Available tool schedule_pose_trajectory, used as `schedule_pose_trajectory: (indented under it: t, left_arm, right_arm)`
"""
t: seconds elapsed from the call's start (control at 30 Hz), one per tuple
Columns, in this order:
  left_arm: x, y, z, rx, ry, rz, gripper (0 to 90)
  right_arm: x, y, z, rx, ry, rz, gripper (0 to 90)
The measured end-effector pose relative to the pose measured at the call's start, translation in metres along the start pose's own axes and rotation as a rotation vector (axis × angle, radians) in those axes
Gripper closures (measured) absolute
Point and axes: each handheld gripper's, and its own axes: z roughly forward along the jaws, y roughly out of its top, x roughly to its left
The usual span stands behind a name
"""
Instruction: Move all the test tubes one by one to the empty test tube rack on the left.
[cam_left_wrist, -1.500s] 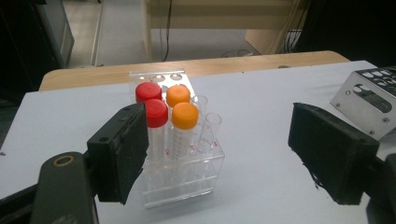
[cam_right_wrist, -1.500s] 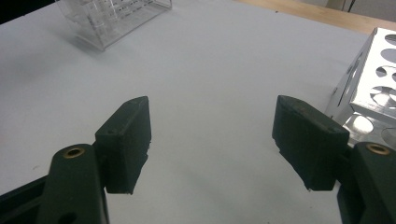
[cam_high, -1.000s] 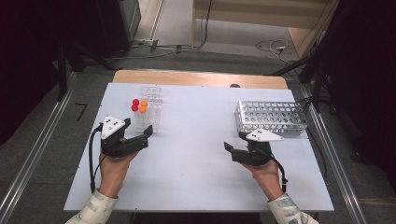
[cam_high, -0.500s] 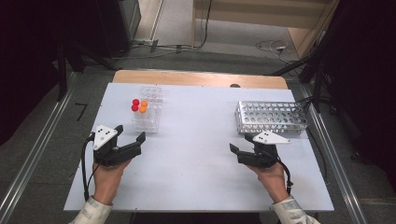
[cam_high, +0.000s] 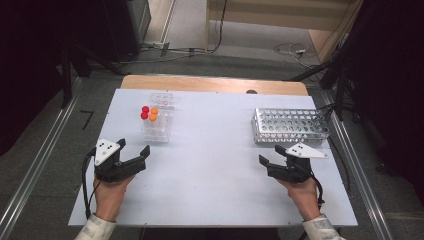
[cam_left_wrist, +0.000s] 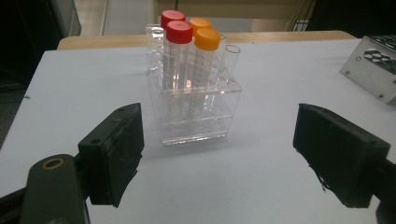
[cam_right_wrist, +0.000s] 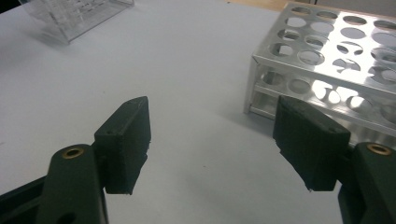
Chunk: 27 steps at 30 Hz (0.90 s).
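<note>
My left gripper (cam_high: 135, 159) stands with its jaws wide apart and nothing between them; the left gripper view shows bare table between the two black pads. My right gripper (cam_high: 272, 165) is likewise spread wide and holds nothing. Both rest low over the near half of the white table (cam_high: 215, 150), well apart from each other.

Ahead of the left gripper stands the clear rack (cam_left_wrist: 194, 107), upright, carrying two red-capped tubes (cam_left_wrist: 179, 51) and two orange-capped tubes (cam_left_wrist: 207, 53) grouped together, with an uncapped empty tube (cam_left_wrist: 232, 58) just beside them. The rack lies near the left jaws but apart from them. The metal rack (cam_right_wrist: 336, 60) sits just beside my right gripper, untouched, and every hole I can see is empty.

Judgement: the work is at its opening step, an approach with no tube yet taken. The next move calls for bringing the left jaws up and over the clear rack, squaring them on one cap, and closing without nudging its neighbours, which stand close.

The left gripper view shows graduation marks on the tubes and the uncapped tube, which the high view leaves too small to tell. The high view alone gives the spacing of both racks across the table.
</note>
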Motion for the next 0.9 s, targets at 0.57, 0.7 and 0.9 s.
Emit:
schedule_pose_trajectory:
  t: [0.57, 0.7, 0.9]
  left_arm:
    - [0.016, -0.012, -0.004, 0.019, 0.029, -0.042, 16.9]
    - [0.018, -0.014, -0.004, 0.023, 0.04, -0.044, 16.9]
    - [0.023, -0.016, -0.007, 0.023, 0.048, -0.05, 16.9]
  right_arm:
    - [-0.03, -0.018, -0.027, -0.019, -0.066, 0.045, 25.6]
    - [-0.039, -0.024, -0.033, -0.021, -0.087, 0.055, 25.4]
    - [-0.054, -0.033, -0.044, -0.018, -0.153, 0.06, 25.2]
